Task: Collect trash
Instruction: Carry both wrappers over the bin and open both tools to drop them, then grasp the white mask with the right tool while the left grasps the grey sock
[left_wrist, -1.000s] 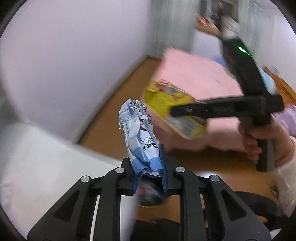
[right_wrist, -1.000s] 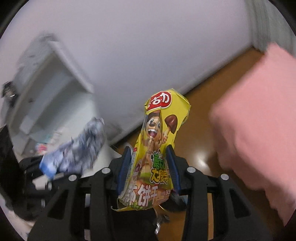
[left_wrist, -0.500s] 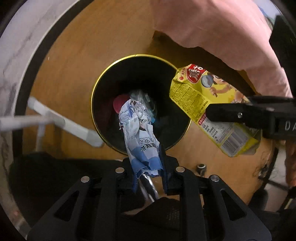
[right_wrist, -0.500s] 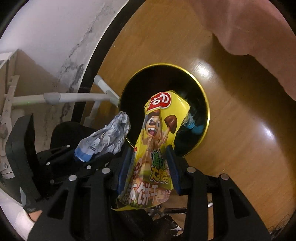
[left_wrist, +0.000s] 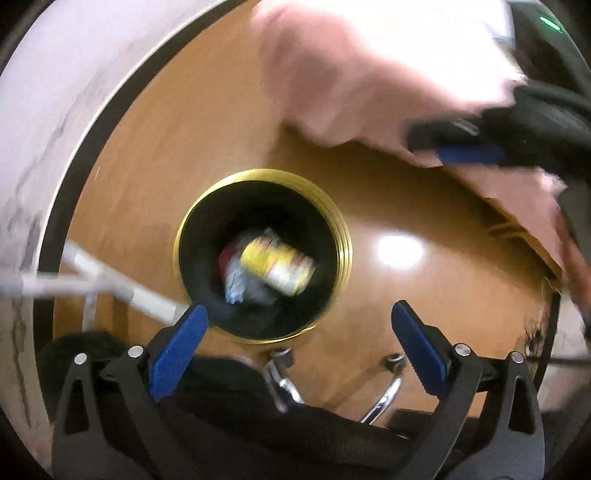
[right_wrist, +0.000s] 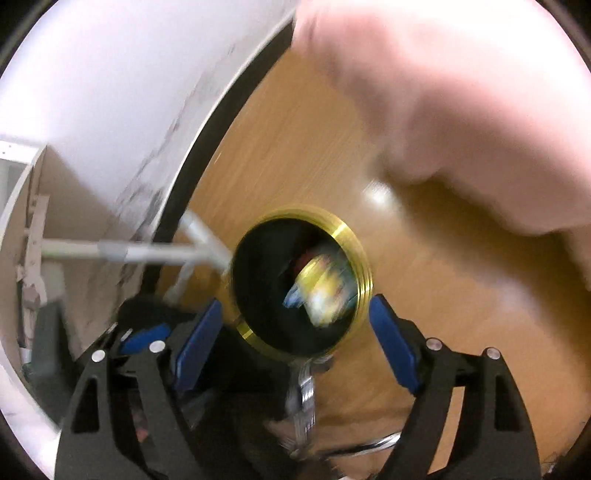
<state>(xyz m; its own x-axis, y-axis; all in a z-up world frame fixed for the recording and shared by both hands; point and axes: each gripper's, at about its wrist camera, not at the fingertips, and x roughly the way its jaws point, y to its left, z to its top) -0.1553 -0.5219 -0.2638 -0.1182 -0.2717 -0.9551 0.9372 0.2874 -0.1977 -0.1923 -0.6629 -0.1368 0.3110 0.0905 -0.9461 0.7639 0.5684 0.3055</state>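
Note:
A black bin with a gold rim stands on the wooden floor below both grippers. Inside it lie the yellow snack wrapper and the crumpled blue-and-white wrapper. My left gripper hangs over the bin's near edge, its jaws opening wide with nothing between the blue pads. In the right wrist view the bin's rim shows again, with the blurred wrappers inside. My right gripper is also over the bin, jaws opening and empty. One blue pad of the right gripper shows at the upper right of the left wrist view.
A pink bedspread hangs down beyond the bin. A white wall with a dark baseboard curves along the left. A white rod frame runs up to the bin's left side. Chrome legs stand near the bottom.
Both grippers came down closer to the bin and opened. The blue-and-white wrapper and the yellow wrapper left the jaws and now lie inside the bin.

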